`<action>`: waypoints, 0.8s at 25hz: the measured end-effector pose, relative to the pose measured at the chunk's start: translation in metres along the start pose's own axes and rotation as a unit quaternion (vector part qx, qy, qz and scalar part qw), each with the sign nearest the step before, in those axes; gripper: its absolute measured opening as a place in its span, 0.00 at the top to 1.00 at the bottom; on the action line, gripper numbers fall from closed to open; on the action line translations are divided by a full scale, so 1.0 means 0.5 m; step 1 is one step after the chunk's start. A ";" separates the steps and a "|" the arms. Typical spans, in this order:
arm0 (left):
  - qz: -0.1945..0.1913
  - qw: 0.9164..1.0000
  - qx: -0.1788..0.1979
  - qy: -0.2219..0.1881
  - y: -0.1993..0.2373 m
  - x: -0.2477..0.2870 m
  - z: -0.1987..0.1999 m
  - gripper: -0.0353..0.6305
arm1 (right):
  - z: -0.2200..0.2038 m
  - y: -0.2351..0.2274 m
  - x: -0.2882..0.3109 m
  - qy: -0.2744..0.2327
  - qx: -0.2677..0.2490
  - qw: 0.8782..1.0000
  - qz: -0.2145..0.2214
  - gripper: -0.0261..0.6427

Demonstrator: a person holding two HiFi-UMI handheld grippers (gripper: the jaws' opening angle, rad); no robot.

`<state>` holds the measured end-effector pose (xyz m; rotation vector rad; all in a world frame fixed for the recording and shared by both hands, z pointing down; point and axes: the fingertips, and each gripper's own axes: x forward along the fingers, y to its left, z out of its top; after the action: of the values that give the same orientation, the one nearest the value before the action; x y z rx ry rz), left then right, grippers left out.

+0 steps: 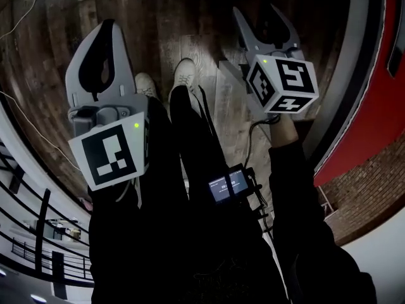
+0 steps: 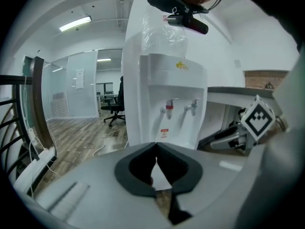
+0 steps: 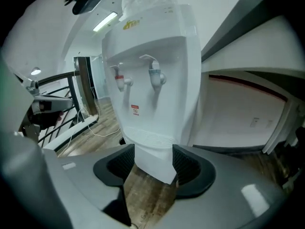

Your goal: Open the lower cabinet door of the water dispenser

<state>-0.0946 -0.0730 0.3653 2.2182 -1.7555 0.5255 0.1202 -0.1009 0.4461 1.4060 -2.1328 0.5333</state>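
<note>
The white water dispenser [image 2: 164, 104] [image 3: 147, 80] stands ahead on the wooden floor, with a red tap [image 3: 119, 80] and a blue tap [image 3: 156, 75]. Its lower cabinet front [image 3: 155, 161] shows only as a white strip; the gripper bodies hide the rest. My left gripper [image 1: 109, 23] [image 2: 156, 146] is shut, tips together, with nothing in it. My right gripper [image 1: 254, 9] [image 3: 153, 151] is open and empty, and frames the cabinet without touching it. Both are short of the dispenser.
A clear bag [image 2: 164, 32] covers the bottle on top. A railing [image 2: 19, 128] runs at the left, with a cable [image 2: 102, 144] on the floor and an office chair [image 2: 114, 109] behind. A white counter [image 3: 248, 109] adjoins the dispenser's right. The person's shoes [image 1: 185, 75] point forward.
</note>
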 end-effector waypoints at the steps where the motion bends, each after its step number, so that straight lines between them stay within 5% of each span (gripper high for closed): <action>1: 0.001 1.000 -0.002 0.001 0.001 0.000 0.001 0.94 | -0.001 -0.006 0.009 0.002 -0.004 1.000 -0.003 0.60; 20: 0.022 0.999 -0.031 0.027 0.029 0.012 -0.024 0.94 | -0.093 -0.069 0.208 0.082 -0.086 0.993 0.008 0.53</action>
<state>-0.1087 -0.0764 0.3786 2.1099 -1.7721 0.5283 0.1283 -0.1613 0.5483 1.2100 -2.0086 0.4429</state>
